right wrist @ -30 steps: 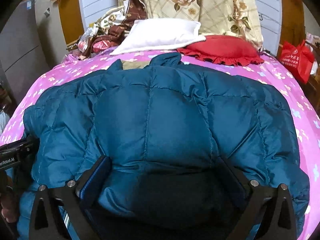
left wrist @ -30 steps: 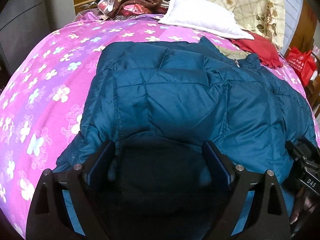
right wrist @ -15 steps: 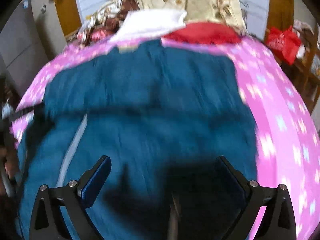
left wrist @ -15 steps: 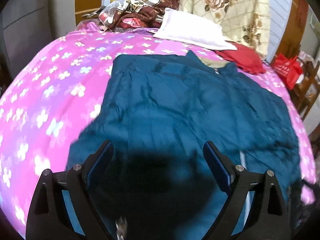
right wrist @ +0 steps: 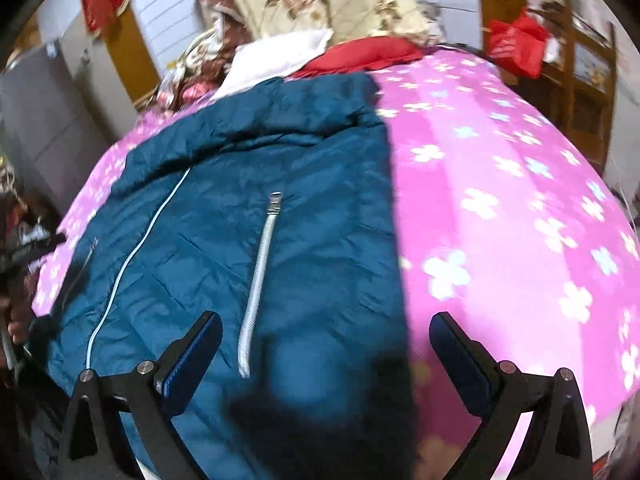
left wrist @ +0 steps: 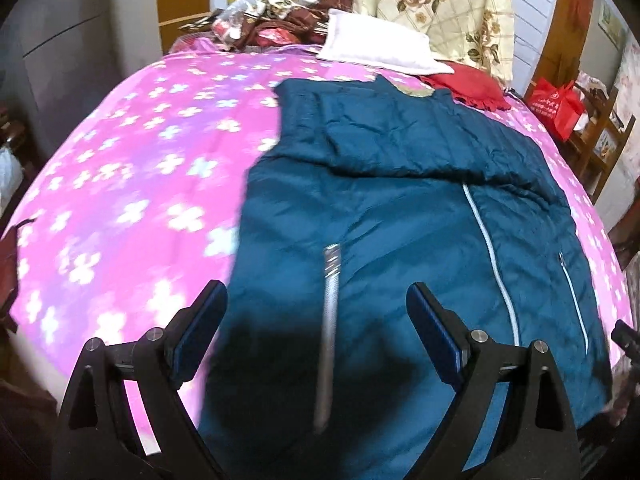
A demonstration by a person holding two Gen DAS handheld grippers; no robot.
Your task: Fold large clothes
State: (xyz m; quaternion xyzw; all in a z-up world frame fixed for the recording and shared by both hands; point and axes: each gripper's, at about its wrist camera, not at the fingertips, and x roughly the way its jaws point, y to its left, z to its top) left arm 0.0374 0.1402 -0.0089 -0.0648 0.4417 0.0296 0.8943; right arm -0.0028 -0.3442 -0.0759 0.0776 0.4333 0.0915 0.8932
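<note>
A teal padded jacket (left wrist: 400, 200) (right wrist: 280, 160) lies front up on the pink flowered bedspread (left wrist: 140, 180). Its upper part is folded over in a band across the chest. A pale centre zipper (left wrist: 492, 256) (right wrist: 136, 248) and a silver pocket zipper (left wrist: 330, 300) (right wrist: 260, 272) show. My left gripper (left wrist: 316, 300) hovers open over the jacket's left edge, with nothing pressed between its pads. Just as open, my right gripper (right wrist: 326, 324) hangs over the jacket's right edge, half above the sheet. A hand (right wrist: 18, 320) with the left gripper shows at the right wrist view's left rim.
At the head of the bed lie a white pillow (left wrist: 376, 44), a red cushion (left wrist: 472, 84), a flowered quilt (left wrist: 440, 8) and a heap of cloth (left wrist: 272, 12). A red bag (left wrist: 560, 104) and wooden shelves (right wrist: 580, 92) stand to the right.
Both grippers have drawn back from the jacket and apart, the left toward its left edge, the right toward its right edge. The jacket's lower front with its zippers has come into view.
</note>
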